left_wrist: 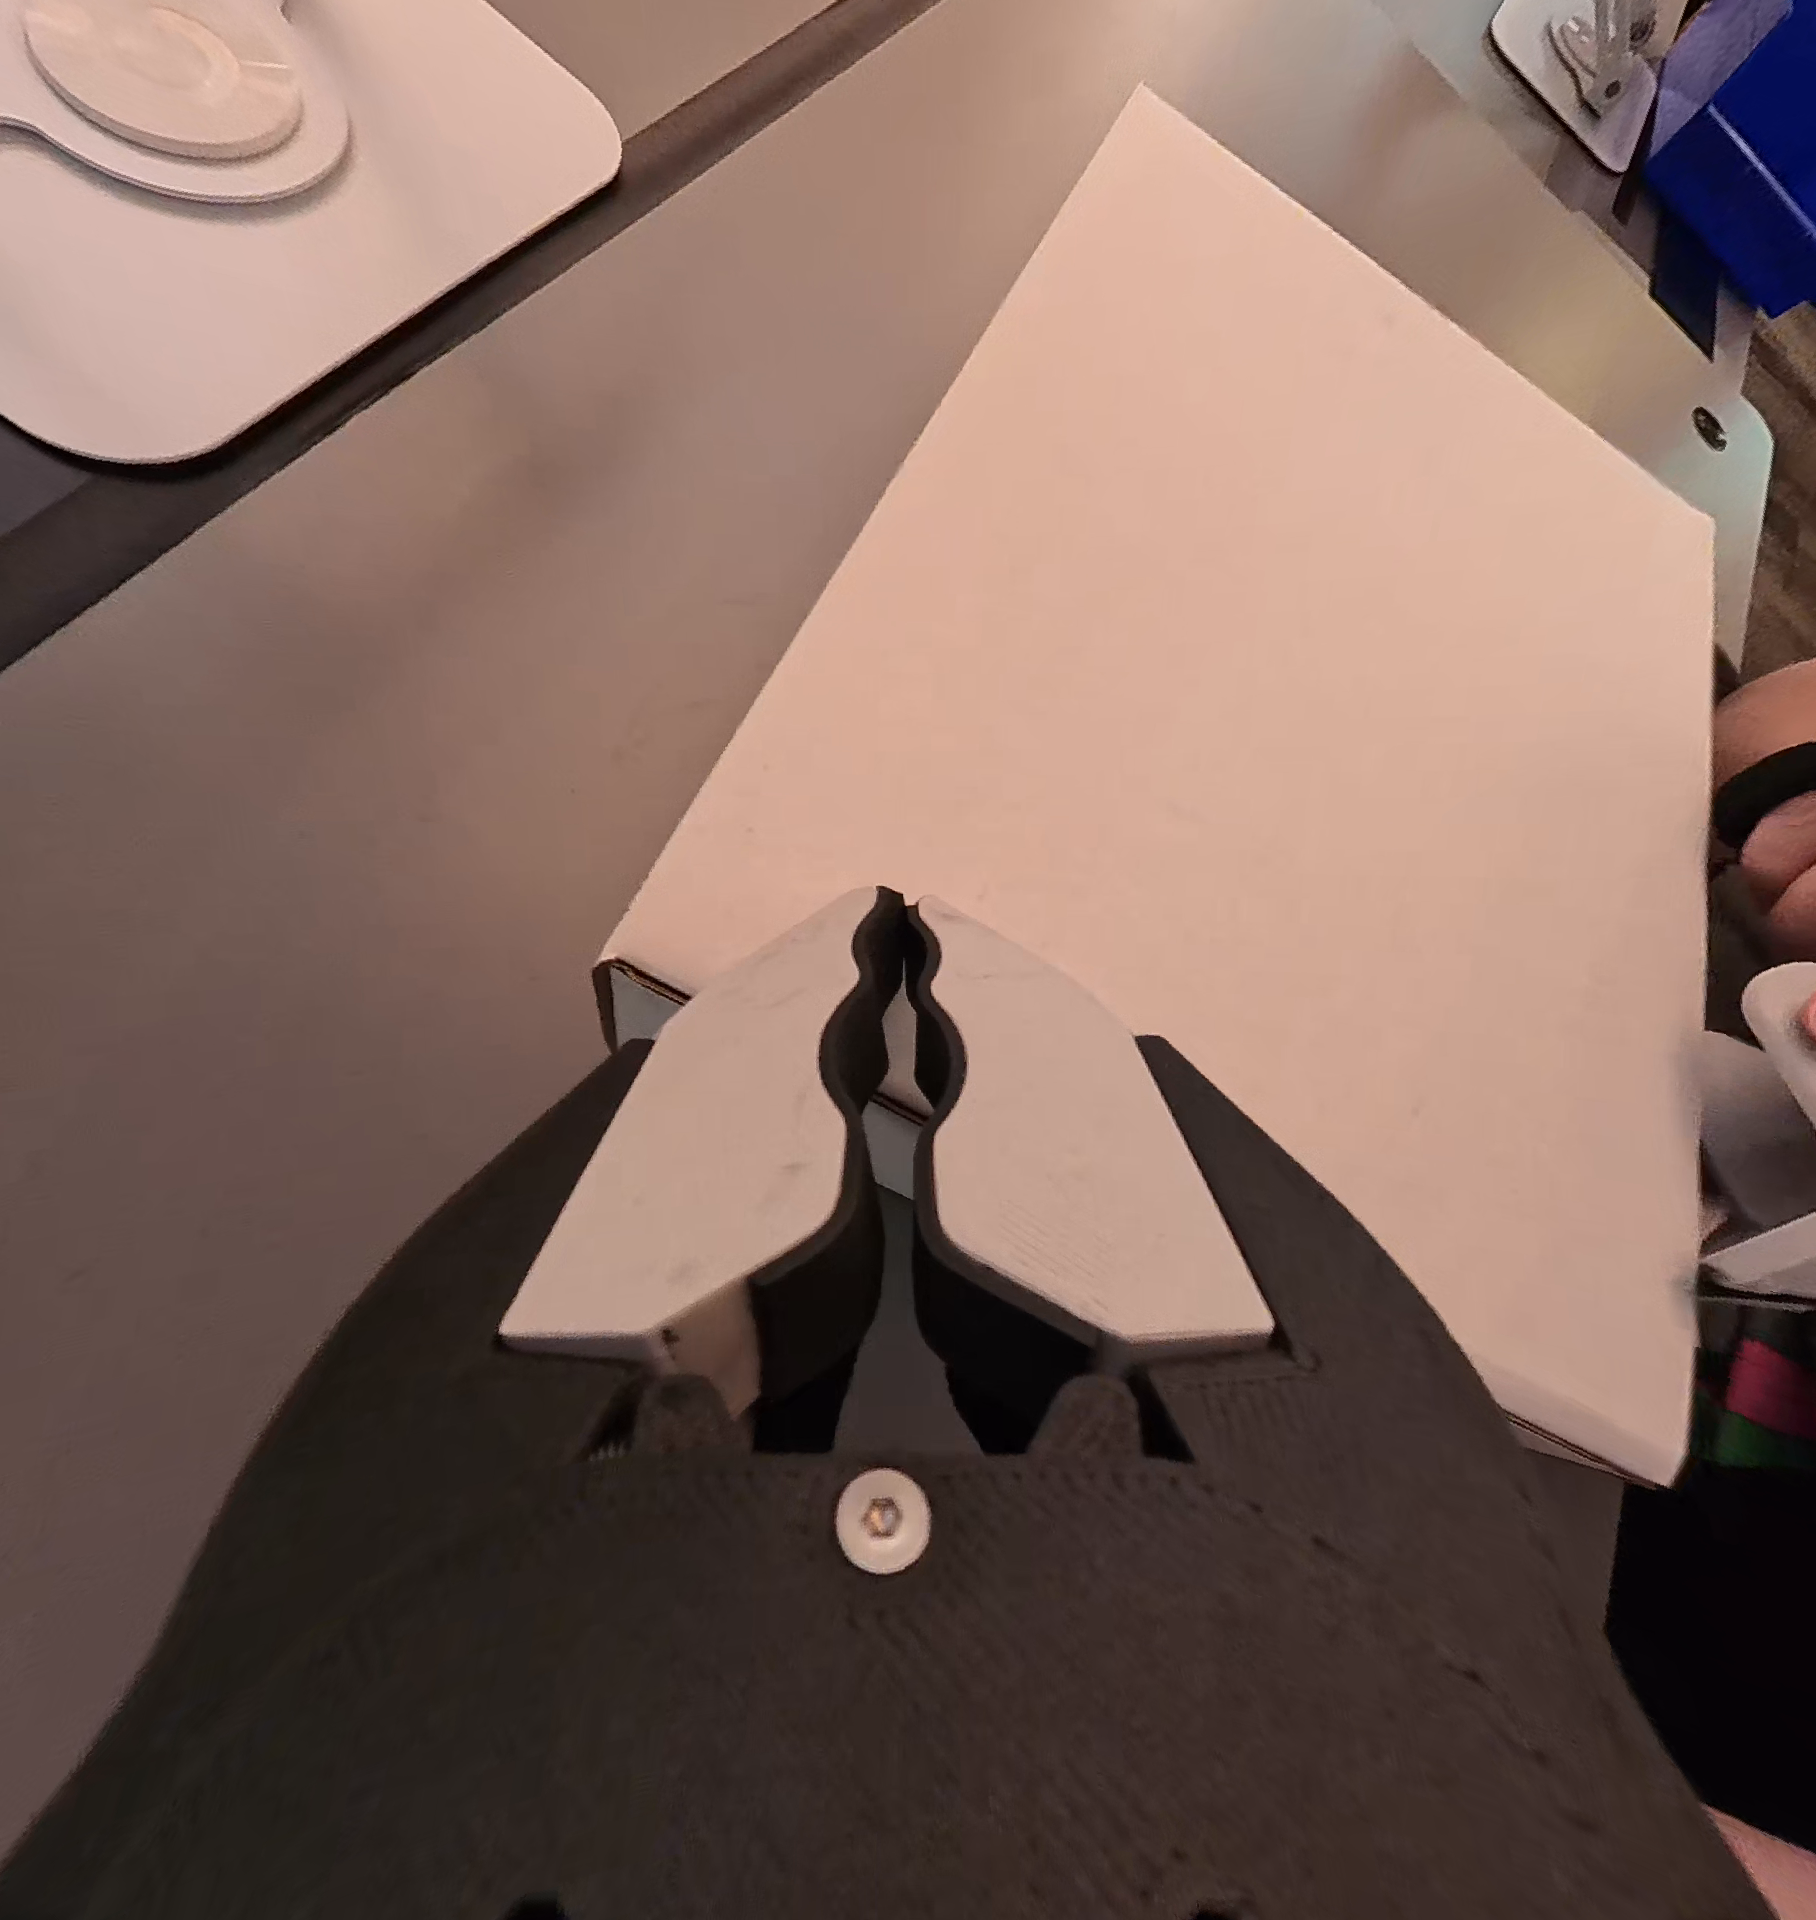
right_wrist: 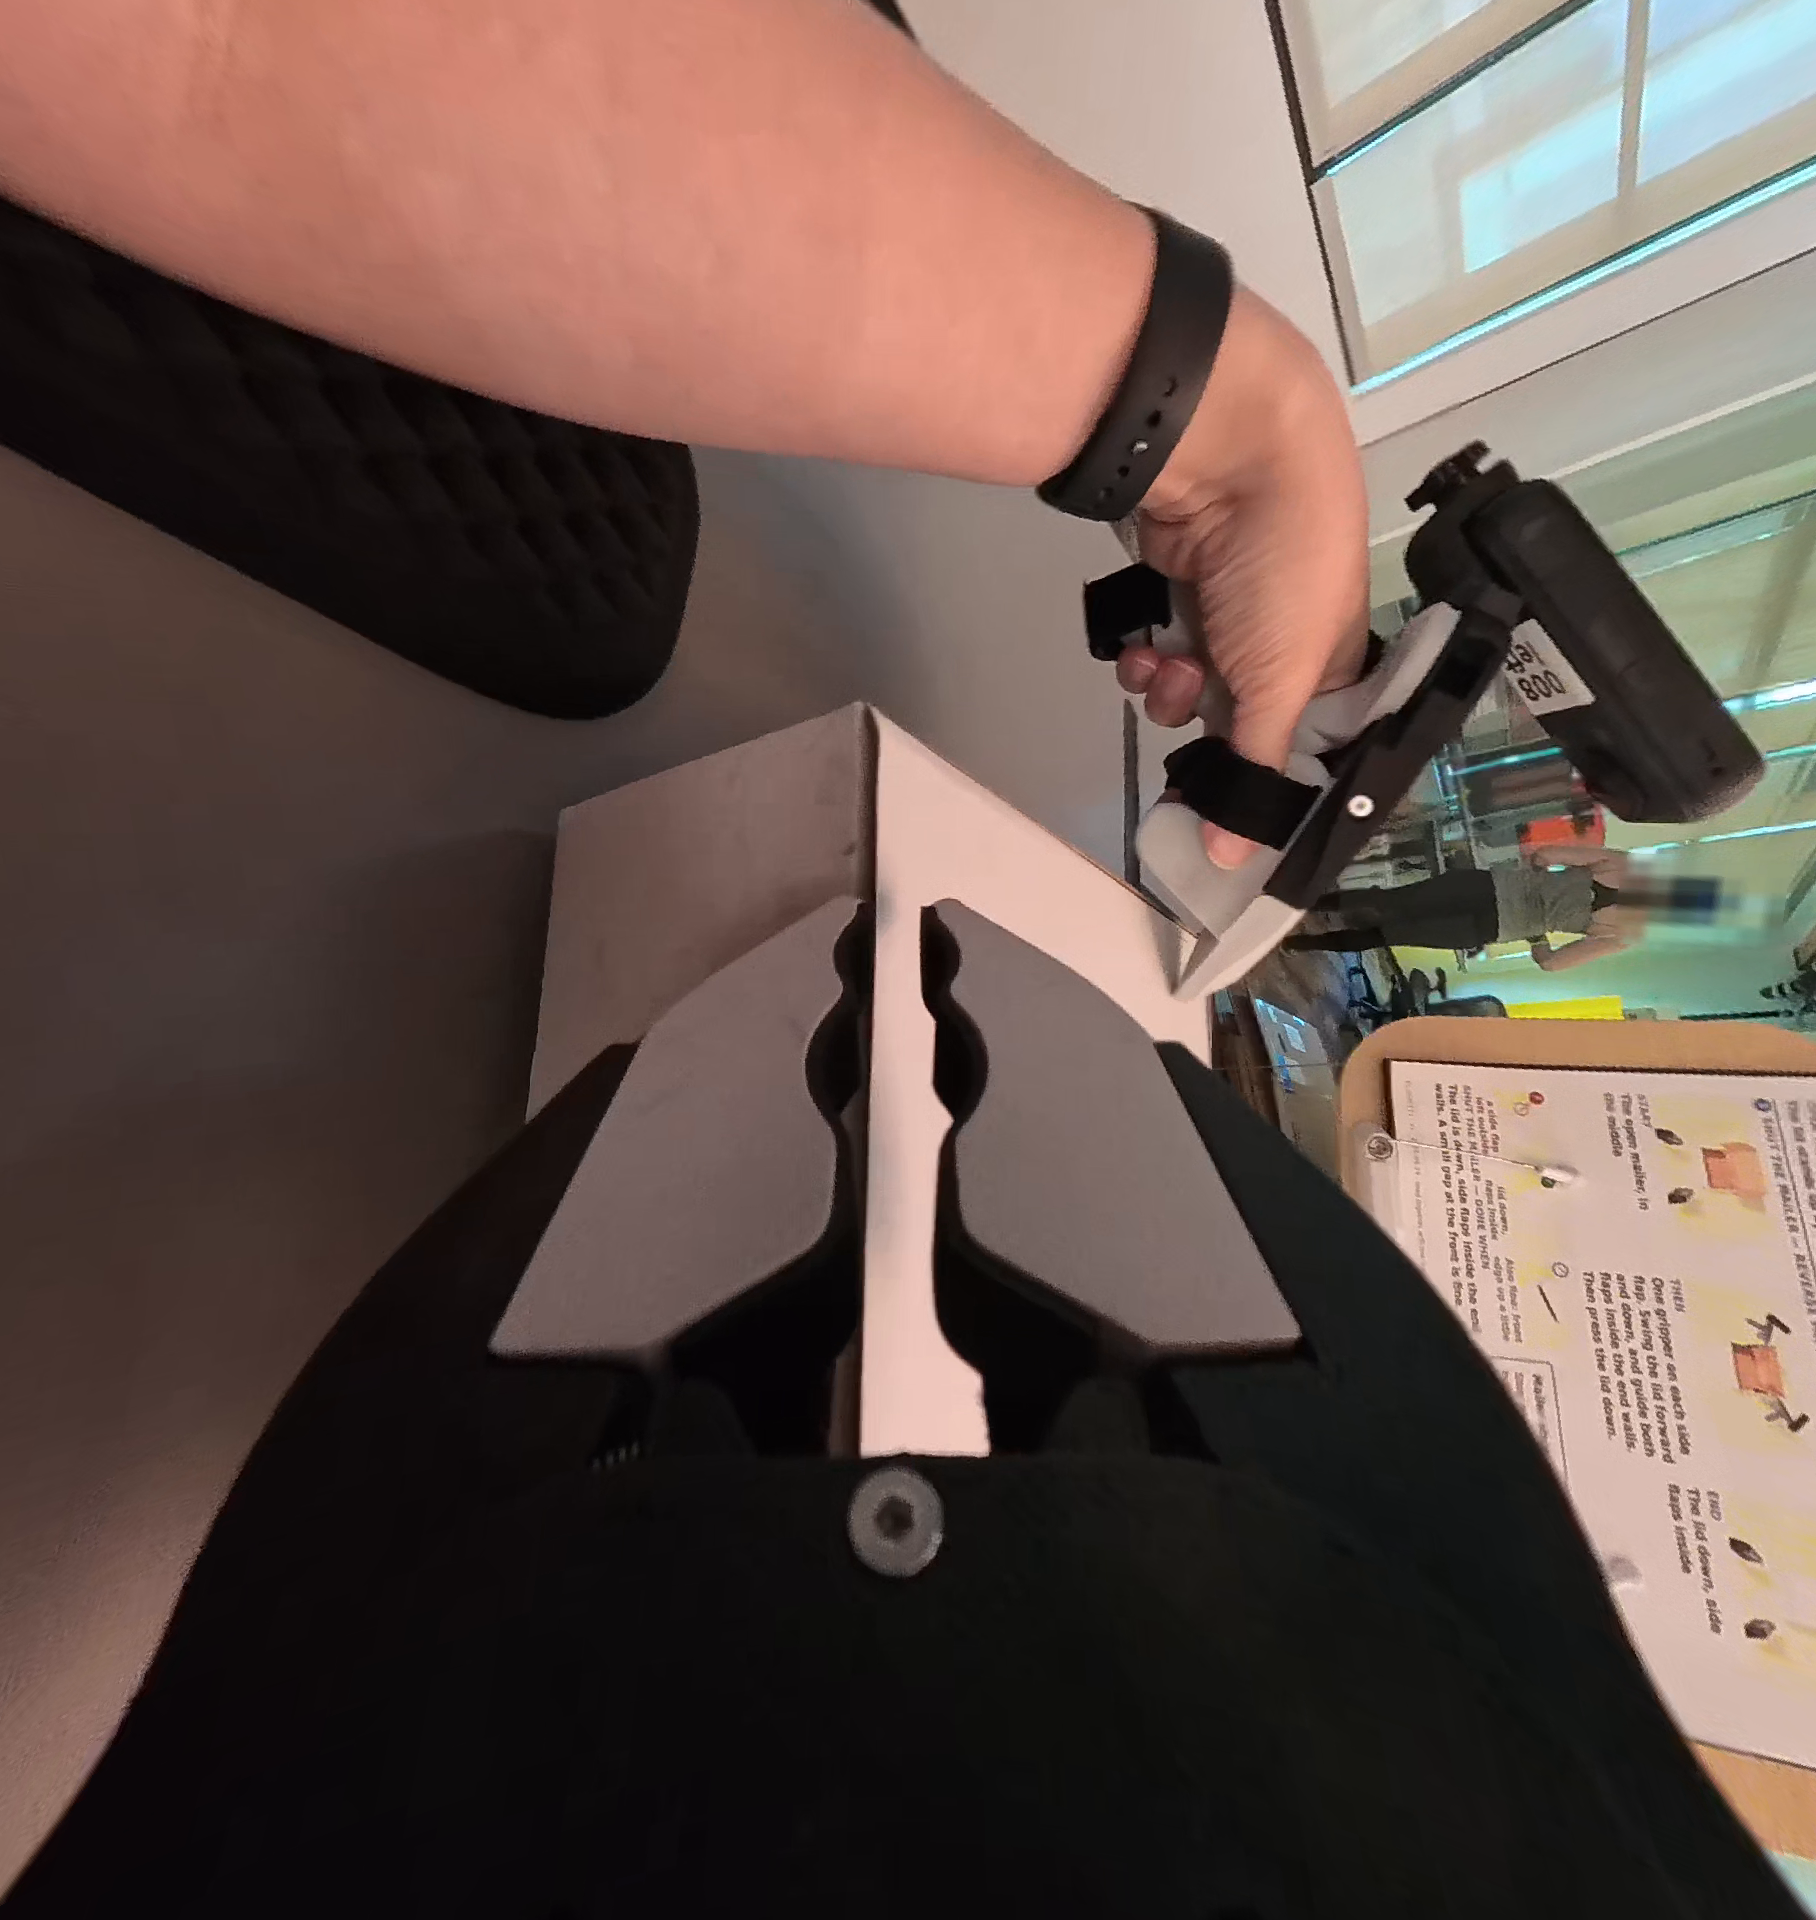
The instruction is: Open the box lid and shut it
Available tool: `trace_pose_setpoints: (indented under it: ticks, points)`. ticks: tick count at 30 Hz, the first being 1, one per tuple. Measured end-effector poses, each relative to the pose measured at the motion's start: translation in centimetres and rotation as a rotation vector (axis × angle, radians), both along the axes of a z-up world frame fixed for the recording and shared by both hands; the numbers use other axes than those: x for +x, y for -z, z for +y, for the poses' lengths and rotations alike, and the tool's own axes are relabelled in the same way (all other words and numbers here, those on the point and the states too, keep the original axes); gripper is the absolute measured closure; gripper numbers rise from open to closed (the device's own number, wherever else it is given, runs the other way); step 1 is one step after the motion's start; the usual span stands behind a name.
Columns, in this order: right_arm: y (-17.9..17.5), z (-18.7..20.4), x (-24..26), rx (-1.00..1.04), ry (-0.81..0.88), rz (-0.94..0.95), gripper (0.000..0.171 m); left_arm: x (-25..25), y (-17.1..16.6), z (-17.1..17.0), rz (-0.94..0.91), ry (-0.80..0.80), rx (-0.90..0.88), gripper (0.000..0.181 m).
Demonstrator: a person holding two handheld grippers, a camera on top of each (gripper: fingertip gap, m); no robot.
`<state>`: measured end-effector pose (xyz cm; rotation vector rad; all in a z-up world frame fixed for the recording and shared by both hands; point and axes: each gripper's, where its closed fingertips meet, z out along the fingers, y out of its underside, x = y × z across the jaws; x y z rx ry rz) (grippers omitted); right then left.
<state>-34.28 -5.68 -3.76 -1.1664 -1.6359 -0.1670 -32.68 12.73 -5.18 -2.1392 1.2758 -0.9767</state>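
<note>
A flat white cardboard box (left_wrist: 1247, 727) lies on the grey table (left_wrist: 364, 831) with its lid down. My left gripper (left_wrist: 899, 909) is shut and empty, its tips together over the lid near the box's near left corner. In the right wrist view it (right_wrist: 1200, 971) touches a far corner of the box (right_wrist: 696, 883). My right gripper (right_wrist: 899, 925) is closed around the lid's edge, with a white strip of cardboard between its fingers. It shows partly at the box's right edge in the left wrist view (left_wrist: 1756, 1257).
A white pad with a round disc (left_wrist: 208, 260) lies at the far left and a blue object (left_wrist: 1766, 177) at the far right. A printed sheet on a wooden board (right_wrist: 1610, 1351) lies beside the box. A black mesh chair back (right_wrist: 312, 447) stands behind the person's forearm (right_wrist: 675, 260).
</note>
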Motion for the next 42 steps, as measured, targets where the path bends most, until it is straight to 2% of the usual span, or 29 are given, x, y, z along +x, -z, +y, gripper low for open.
trace_pose_setpoints:
  ticks: [1, 4, 19, 21, 24, 28, 36, 42]
  points:
    - [0.2, 0.0, -0.1, 0.009, -0.006, -0.010, 0.163, 0.0, 0.0, 0.0, -0.002, -0.001, -0.009, 0.181]
    - [1.1, -0.1, -0.2, 0.058, -0.028, -0.061, 0.168, 0.1, 0.0, 0.0, -0.017, -0.009, -0.024, 0.181]
    - [0.1, 0.4, -0.2, 0.142, -0.015, -0.036, 0.169, 0.3, 0.0, 0.4, -0.056, -0.032, -0.031, 0.181]
    - [0.1, 0.4, -0.1, 0.148, -0.016, -0.043, 0.169, 0.5, -0.2, 0.3, -0.105, -0.060, -0.132, 0.181]
    - [0.6, 0.9, 0.3, 0.178, 0.002, -0.085, 0.169, 1.5, -0.9, -0.4, -0.274, -0.051, -0.416, 0.181]
    - [0.9, 1.0, 0.3, 0.170, -0.007, -0.084, 0.169, 1.4, -1.2, -0.3, -0.345, -0.071, -0.548, 0.181]
    - [0.7, 1.1, 0.1, 0.188, -0.004, -0.090, 0.169, 1.5, -0.6, -0.2, -0.243, -0.113, -0.473, 0.181]
    - [0.2, 1.2, 0.1, 0.226, 0.010, -0.090, 0.169, 1.4, -0.6, -0.1, -0.253, -0.099, -0.458, 0.181]
